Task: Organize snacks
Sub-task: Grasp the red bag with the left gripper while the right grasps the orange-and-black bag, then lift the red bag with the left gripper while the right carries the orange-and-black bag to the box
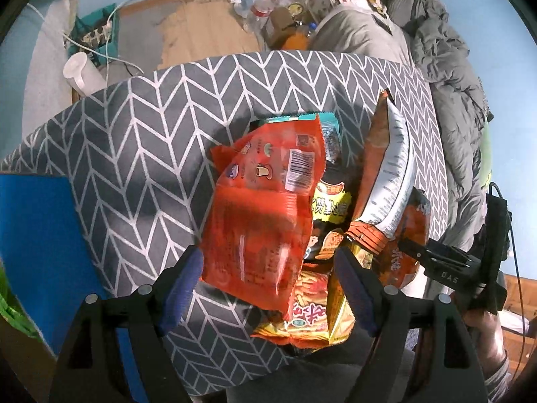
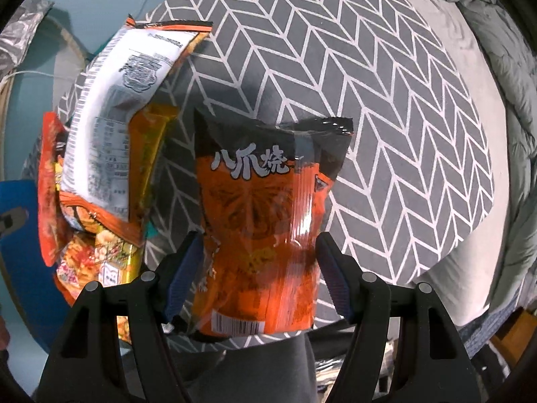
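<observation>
A pile of snack bags lies on the grey chevron-patterned table (image 1: 141, 141). In the left wrist view a red bag with a barcode (image 1: 265, 208) sits on top of the pile, between the fingers of my left gripper (image 1: 268, 288), whose jaws stand wide apart around it. Under it lie a yellow-black bag (image 1: 327, 208) and a fries bag (image 1: 308, 315). An orange-white bag (image 1: 386, 174) stands tilted at the right. In the right wrist view my right gripper (image 2: 260, 278) has its jaws wide around an orange-black bag (image 2: 261, 208). The orange-white bag (image 2: 110, 127) leans at the left.
A blue mat (image 1: 37, 241) lies at the table's left edge. Grey bedding (image 1: 446, 67) is heaped beyond the right side. A white cup (image 1: 80, 74), cables and bottles (image 1: 261, 6) sit on the floor behind. The right gripper's body (image 1: 446, 265) shows at the pile's right.
</observation>
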A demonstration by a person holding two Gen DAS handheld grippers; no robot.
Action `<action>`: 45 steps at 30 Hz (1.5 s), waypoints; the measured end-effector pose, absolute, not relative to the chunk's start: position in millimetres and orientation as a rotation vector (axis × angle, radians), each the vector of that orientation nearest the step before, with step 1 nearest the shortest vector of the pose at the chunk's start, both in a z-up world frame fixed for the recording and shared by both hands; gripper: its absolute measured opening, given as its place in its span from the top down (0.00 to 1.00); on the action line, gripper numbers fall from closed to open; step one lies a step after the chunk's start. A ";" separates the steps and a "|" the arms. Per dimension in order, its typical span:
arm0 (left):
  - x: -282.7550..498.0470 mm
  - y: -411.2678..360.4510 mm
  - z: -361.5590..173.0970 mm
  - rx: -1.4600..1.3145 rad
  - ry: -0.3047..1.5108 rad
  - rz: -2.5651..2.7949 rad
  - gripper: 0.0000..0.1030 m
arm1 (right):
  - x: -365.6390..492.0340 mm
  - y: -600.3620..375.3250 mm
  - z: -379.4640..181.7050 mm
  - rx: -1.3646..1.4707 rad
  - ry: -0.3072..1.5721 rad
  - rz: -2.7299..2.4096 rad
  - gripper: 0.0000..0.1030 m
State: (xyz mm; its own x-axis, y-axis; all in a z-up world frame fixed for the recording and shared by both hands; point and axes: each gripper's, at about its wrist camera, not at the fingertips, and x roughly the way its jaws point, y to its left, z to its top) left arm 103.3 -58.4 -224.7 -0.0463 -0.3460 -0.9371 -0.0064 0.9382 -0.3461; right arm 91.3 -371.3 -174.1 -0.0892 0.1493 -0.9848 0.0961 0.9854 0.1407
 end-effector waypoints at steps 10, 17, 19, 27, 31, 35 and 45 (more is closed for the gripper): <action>114.1 -70.5 -246.5 -0.232 1.648 -0.309 0.21 | 102.5 -354.7 -212.7 0.182 1.677 0.040 0.28; 118.8 -69.2 -269.8 -0.240 1.672 -0.316 0.18 | 108.8 -363.4 -228.0 0.176 1.676 0.054 0.25; 118.6 -66.4 -276.4 -0.243 1.677 -0.316 0.18 | 107.6 -364.0 -236.2 0.188 1.682 0.067 0.25; 113.8 -64.7 -272.3 -0.223 1.619 -0.373 0.28 | 106.3 -347.0 -250.0 0.111 1.675 0.062 0.23; 110.6 -63.5 -269.2 -0.211 1.592 -0.389 0.46 | 102.8 -343.7 -253.4 0.103 1.667 0.085 0.25; 102.9 -61.1 -267.6 -0.159 1.583 -0.376 0.55 | 99.9 -347.1 -253.7 0.106 1.647 0.107 0.32; 90.0 -41.6 -250.2 -0.184 1.531 -0.319 0.55 | 101.1 -348.0 -240.4 0.075 1.611 0.149 0.52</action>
State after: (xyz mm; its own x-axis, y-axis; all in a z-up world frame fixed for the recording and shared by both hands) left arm 90.0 -41.6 -250.2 0.0098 -0.3164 -0.9486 0.0885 0.9452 -0.3143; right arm 101.1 -348.0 -240.4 -0.0463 0.1402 -0.9890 -0.0431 0.9889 0.1422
